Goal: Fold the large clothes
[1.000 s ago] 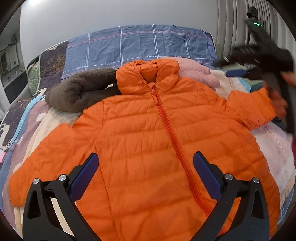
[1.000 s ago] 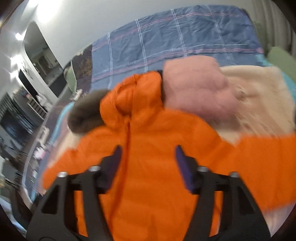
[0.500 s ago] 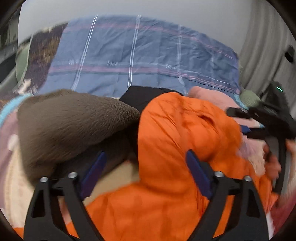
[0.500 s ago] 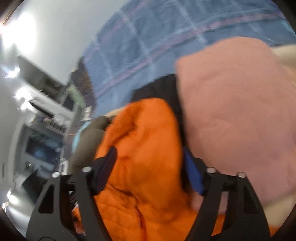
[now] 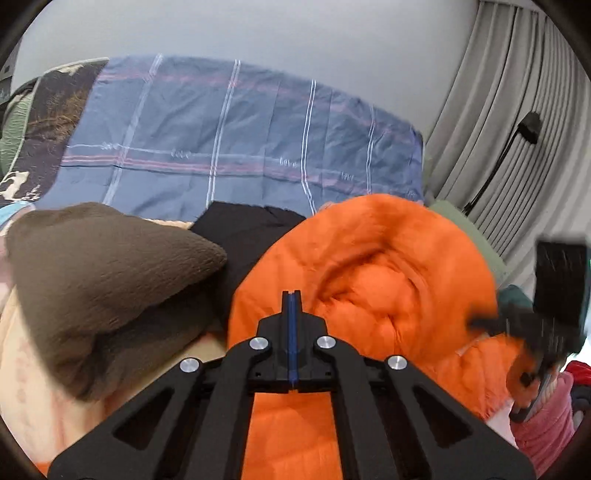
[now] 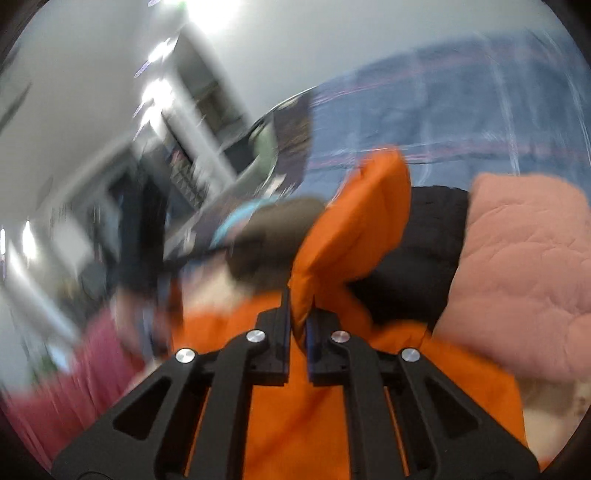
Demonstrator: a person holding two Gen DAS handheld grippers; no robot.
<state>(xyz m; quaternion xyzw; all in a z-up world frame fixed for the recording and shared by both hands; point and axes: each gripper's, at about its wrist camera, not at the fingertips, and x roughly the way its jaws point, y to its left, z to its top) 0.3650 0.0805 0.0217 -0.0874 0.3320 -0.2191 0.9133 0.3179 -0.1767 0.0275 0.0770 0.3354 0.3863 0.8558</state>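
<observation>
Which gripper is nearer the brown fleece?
Left. The left gripper, shut at the orange jacket's hood edge, sits beside the brown fleece; the right gripper pinches the hood farther away.

A plain pale wall (image 5: 295,33) rises behind the bed, where a blue checked sheet (image 5: 236,140) is spread. Grey pleated curtains (image 5: 517,110) hang at the right. The right wrist view shows blurred dark shelving (image 6: 199,110) beneath bright ceiling lights (image 6: 214,11).
</observation>
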